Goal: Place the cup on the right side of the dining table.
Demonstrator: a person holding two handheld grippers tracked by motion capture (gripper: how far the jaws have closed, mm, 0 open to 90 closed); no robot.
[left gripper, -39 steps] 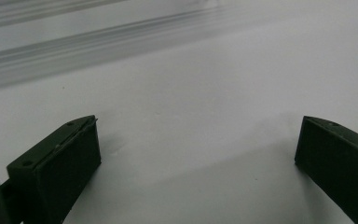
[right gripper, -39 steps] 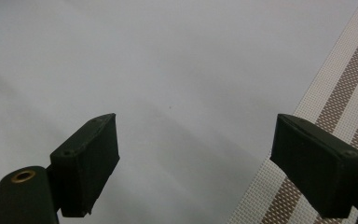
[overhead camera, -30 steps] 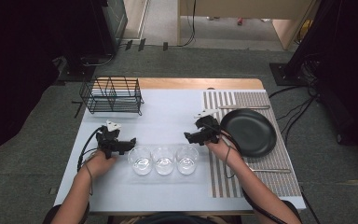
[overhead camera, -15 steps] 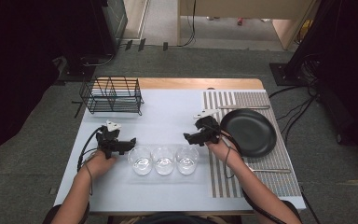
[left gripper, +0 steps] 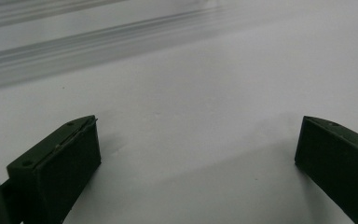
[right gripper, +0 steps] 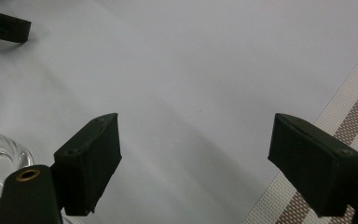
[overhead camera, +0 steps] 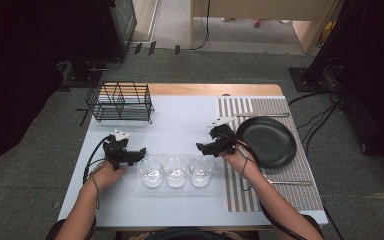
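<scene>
1. Three clear round glass bowls [overhead camera: 175, 172] sit touching in a row along the near middle of the white worktop [overhead camera: 180, 125]; the row's long axis runs left to right, mouths up.
2. The left tongs [overhead camera: 141, 151] hover just beside the leftmost bowl, jaws wide and empty.
3. The right tongs [overhead camera: 200, 146] hang by the rightmost bowl [right gripper: 0, 163]; their jaws have just been closing, yet stand apart with nothing between.
4. Judgement: lower one jaw inside a rim, then squeeze gently.

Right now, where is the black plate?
In the high view the black plate lies on the striped placemat at the table's right, just beyond the right tongs.
</scene>
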